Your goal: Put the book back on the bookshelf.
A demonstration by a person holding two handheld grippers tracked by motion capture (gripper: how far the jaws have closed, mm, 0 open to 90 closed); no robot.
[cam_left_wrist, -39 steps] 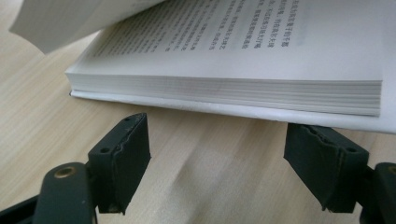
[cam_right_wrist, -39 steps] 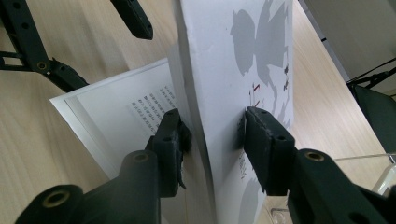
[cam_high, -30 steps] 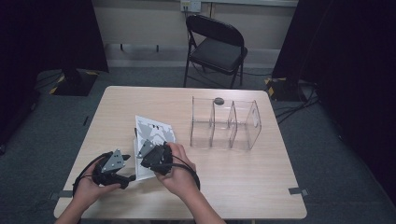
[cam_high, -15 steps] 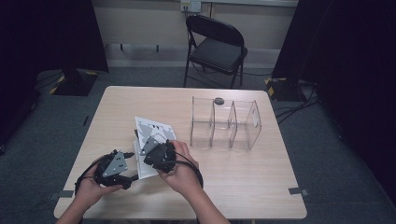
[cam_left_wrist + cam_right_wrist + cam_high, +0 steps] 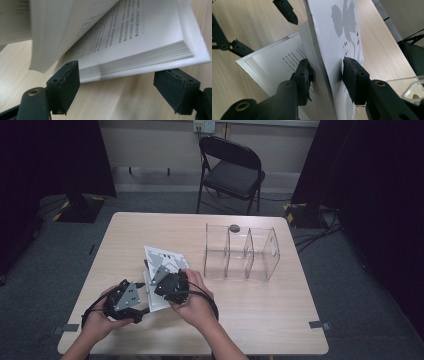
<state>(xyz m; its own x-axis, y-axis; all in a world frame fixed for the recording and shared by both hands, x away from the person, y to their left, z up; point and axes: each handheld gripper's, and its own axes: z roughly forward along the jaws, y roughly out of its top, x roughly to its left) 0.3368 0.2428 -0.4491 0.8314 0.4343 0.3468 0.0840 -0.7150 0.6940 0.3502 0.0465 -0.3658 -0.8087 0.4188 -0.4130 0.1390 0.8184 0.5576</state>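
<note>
A white paperback book [image 5: 167, 265] lies on the wooden table [image 5: 260, 310] at its front left, partly opened. My right gripper [image 5: 159, 274] is shut on the front cover and a thick sheaf of pages, holding them raised; in the right gripper view [image 5: 325, 70] the pads pinch the grey-printed cover [image 5: 342, 30] from both sides. My left gripper [image 5: 142, 290] is open just left of the book. In the left gripper view [image 5: 120, 80] its jaws stand wide apart at the lower page block [image 5: 140, 42], which rests on the table, and they do not press it.
A clear acrylic divider rack [image 5: 240, 252] stands right of the book, with a small dark round thing [image 5: 234, 227] behind it. A black folding chair [image 5: 232, 170] is beyond the table's far edge. Cables trail from both grippers near the front edge.
</note>
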